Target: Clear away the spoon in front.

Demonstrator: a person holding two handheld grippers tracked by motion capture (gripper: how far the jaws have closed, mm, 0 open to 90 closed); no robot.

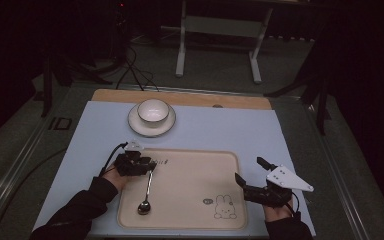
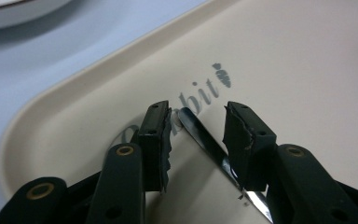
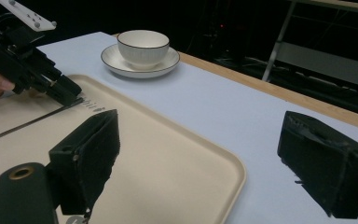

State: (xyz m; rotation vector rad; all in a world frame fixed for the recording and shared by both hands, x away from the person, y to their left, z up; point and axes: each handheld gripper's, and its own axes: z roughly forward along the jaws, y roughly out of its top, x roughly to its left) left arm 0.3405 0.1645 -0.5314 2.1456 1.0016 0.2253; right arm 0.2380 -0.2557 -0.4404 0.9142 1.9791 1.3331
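A metal spoon [image 1: 148, 187] lies on the cream tray [image 1: 195, 172], bowl end toward me and handle pointing away. My left gripper [image 1: 155, 163] sits low at the handle's far tip. In the left gripper view the handle [image 2: 204, 139] lies between the jaws of that gripper [image 2: 196, 121], with a gap on each side and the pads not pressing it. My right gripper [image 1: 250, 170] hovers over the tray's right edge, open wide with nothing between its fingers. The right gripper view shows that gripper [image 3: 200, 128], the left gripper [image 3: 65, 93] and the spoon [image 3: 25, 123].
A white bowl [image 1: 153, 111] stands on a saucer [image 1: 136, 126] beyond the tray, on the pale blue table top [image 1: 220, 130]. The tray carries a rabbit drawing [image 1: 224, 207] near its front right corner. Cables and a table frame [image 1: 217, 40] lie on the dark floor behind.
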